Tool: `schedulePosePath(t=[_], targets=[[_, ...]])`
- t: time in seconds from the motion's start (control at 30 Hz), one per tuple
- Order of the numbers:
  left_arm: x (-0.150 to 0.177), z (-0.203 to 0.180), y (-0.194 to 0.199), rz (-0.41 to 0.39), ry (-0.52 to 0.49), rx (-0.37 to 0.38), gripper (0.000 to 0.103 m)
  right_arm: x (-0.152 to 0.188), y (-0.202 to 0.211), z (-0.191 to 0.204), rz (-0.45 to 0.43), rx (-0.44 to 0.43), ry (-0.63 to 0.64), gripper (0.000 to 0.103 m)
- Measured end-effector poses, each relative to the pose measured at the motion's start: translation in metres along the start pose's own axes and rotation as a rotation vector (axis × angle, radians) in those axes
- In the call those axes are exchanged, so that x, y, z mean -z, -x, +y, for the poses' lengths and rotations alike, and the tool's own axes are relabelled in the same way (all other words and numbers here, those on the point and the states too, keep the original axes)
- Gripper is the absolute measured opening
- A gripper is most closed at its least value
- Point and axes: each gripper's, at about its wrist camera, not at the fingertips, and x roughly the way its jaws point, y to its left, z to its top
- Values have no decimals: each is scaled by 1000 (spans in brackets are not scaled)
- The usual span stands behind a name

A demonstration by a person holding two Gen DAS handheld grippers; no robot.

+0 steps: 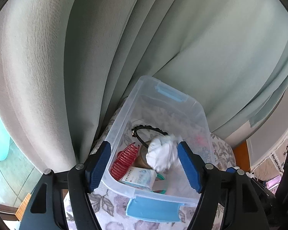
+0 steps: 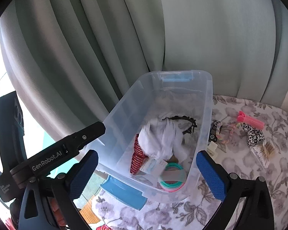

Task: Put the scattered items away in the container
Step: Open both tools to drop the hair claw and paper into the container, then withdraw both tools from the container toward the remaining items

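Note:
A clear plastic bin [image 1: 182, 198] [image 2: 124, 113] with blue handles stands on a floral cloth. Inside lie a red hair claw [image 1: 123, 161] [image 2: 136, 160], a black headband [image 1: 144, 129] [image 2: 184, 119], a small white box [image 1: 140, 178] [image 2: 150, 165], pastel rings [image 2: 171, 180] and a white crumpled cloth [image 1: 162, 156] [image 2: 159, 140], blurred and above the other items. My left gripper [image 1: 144, 164] is open above the bin, its pads clear of the cloth. My right gripper [image 2: 147, 170] is open and empty over the bin's near end. The left gripper's body [image 2: 53, 151] shows at the left.
On the cloth right of the bin lie a pink hair roller [image 2: 250, 120], a black-and-white scrunchie [image 2: 254, 134], a pastel braided tie [image 2: 228, 131], a bag of cotton swabs [image 2: 265, 150], a black tag [image 2: 214, 131] and a cream clip [image 2: 212, 148]. Green-grey curtains [image 2: 124, 38] hang behind.

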Motion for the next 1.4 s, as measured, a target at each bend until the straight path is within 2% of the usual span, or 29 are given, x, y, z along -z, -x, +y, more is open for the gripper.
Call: schedulePosePath(t=[0.47, 0.77, 0.93, 1.0, 1.23, 1.4], targets=[[2, -17, 19, -16, -37, 8, 75, 5, 21, -1, -34, 15, -8, 103], [4, -30, 33, -43, -75, -16, 85, 11, 42, -4, -71, 32, -34, 103], [6, -45, 42, -62, -116, -34, 87, 14, 55, -8, -92, 29, -44, 103], [7, -51, 44, -72, -132, -42, 92, 15, 60, -10, -103, 29, -50, 103], [16, -78, 57, -155, -233, -102, 103, 22, 84, -25, -147, 34, -91, 103], [21, -98, 66, -186, -286, -78, 103, 28, 101, -39, -178, 39, -128, 103]])
